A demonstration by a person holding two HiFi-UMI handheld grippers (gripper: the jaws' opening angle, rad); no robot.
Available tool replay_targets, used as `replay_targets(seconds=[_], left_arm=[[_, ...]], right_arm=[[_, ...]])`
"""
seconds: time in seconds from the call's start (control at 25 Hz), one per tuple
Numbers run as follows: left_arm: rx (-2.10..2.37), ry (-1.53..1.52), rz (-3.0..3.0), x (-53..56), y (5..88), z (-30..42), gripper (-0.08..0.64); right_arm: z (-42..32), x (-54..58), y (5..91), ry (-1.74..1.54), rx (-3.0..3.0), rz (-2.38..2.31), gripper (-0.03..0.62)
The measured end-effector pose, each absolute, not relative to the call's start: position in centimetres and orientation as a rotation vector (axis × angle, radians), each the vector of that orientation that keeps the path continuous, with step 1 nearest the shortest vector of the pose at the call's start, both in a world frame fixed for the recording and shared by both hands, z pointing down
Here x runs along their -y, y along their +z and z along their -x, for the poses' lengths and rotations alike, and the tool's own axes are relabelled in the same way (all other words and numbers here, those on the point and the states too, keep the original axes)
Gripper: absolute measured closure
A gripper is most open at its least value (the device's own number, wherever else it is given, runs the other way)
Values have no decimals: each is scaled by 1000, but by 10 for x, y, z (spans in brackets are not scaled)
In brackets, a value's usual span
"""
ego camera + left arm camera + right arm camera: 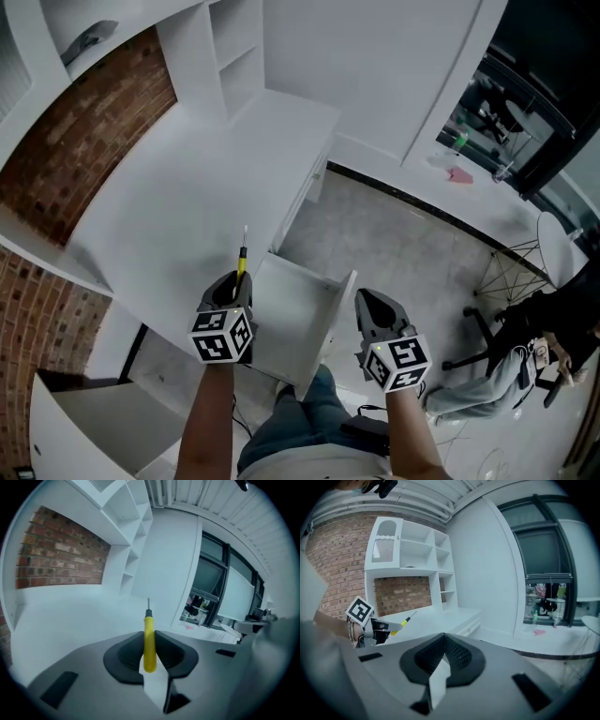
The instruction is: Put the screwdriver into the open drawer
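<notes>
The screwdriver has a yellow handle and a thin metal shaft. My left gripper is shut on the handle, with the shaft pointing forward over the white desk's near edge. In the left gripper view the screwdriver stands pinched between the dark pads of the left gripper. The open white drawer juts out of the desk, just right of the left gripper. My right gripper hovers off the drawer's right side, its jaws together on nothing. The right gripper view also shows the screwdriver in the left gripper.
The white desk runs back to a shelf unit against a brick wall. The person's legs are below the drawer. A chair with draped clothing stands on the grey floor at right.
</notes>
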State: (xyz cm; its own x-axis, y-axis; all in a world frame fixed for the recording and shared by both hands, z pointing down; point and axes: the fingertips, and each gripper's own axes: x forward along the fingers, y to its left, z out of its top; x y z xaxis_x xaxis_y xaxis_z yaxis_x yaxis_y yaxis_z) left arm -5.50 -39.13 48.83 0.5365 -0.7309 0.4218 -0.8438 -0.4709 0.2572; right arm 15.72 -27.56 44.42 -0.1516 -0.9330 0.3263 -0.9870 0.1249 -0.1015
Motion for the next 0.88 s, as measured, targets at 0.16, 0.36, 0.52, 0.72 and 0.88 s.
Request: replay_targets(seconds=[0.16, 0.36, 0.52, 0.72, 0.88], left_arm=[[1145, 400, -2370, 372, 507, 15, 477], [1019, 545, -2364, 342, 551, -19, 477], [940, 688, -2308, 319, 605, -34, 477], [871, 895, -2208, 299, 677, -39, 477], [840, 1012, -2136, 296, 718, -44, 477]], right_arm=[[-182, 253, 456, 486, 2136, -1979, 581], [-199, 232, 483, 561, 2087, -1996, 581], [-208, 220, 519, 658, 2048, -1992, 581], [-210, 208, 561, 766, 1998, -1952, 581], [-207, 203, 588, 833, 1973, -1898, 581]])
